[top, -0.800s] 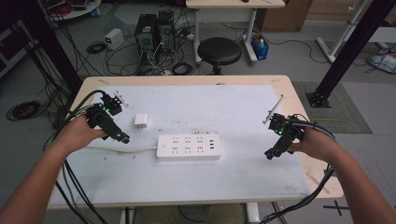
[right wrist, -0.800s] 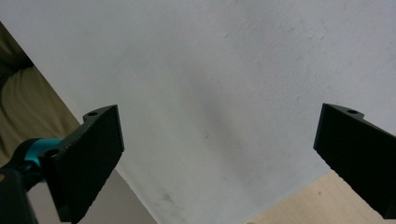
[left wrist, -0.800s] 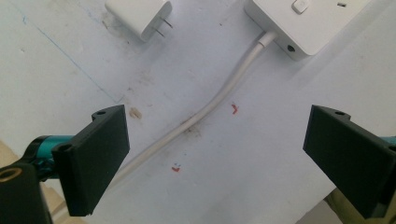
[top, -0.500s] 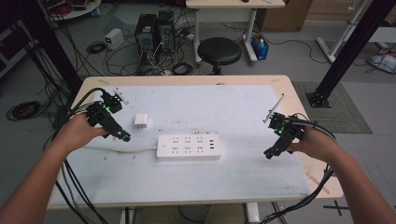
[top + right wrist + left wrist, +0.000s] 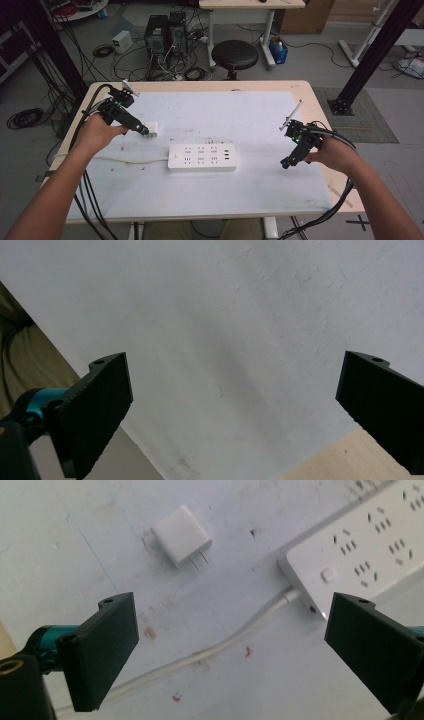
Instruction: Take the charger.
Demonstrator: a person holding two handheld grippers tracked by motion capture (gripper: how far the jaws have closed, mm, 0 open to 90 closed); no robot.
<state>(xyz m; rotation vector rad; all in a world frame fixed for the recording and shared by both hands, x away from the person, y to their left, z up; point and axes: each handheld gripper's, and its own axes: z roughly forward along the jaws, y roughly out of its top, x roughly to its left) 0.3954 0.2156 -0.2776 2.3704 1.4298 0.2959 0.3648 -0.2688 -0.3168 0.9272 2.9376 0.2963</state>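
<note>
Left gripper (image 5: 230,645) open near charger (image 5: 181,535)

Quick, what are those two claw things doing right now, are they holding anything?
Left gripper: jaws open, holding nothing; the white charger plug lies ahead of it on the table.
Right gripper: jaws open, holding nothing, above the white mat.

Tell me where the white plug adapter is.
In the high view the plug adapter lies on the table's left side, just up-left of the power strip, right at the left tool's tips.
</note>
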